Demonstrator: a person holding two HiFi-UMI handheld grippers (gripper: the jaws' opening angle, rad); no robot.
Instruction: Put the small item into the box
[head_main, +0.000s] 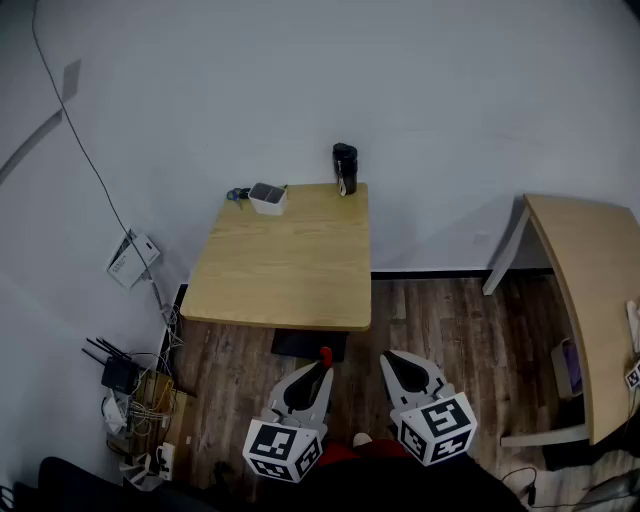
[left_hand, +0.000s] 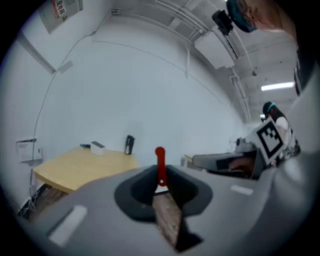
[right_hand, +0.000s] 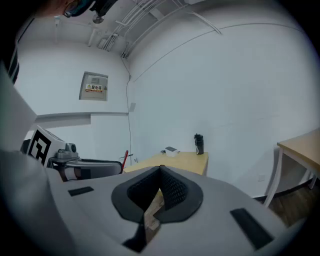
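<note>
A small tool with a red handle (left_hand: 159, 164) and a pale blade stands up from the jaws of my left gripper (left_hand: 160, 192), which is shut on it. In the head view the red tip (head_main: 326, 355) shows at the left gripper (head_main: 321, 364), low over the floor in front of the wooden table (head_main: 290, 270). The white open box (head_main: 267, 197) sits at the table's far left edge; it also shows as box (left_hand: 97, 146) and box (right_hand: 171, 150). My right gripper (head_main: 393, 361), seen too as gripper (right_hand: 160, 174), is shut with nothing in it.
A black bottle (head_main: 345, 168) stands at the table's far edge, right of the box, and a small blue object (head_main: 236, 194) lies left of it. A second wooden table (head_main: 590, 290) is at the right. A router and cables (head_main: 125, 375) lie on the floor at the left.
</note>
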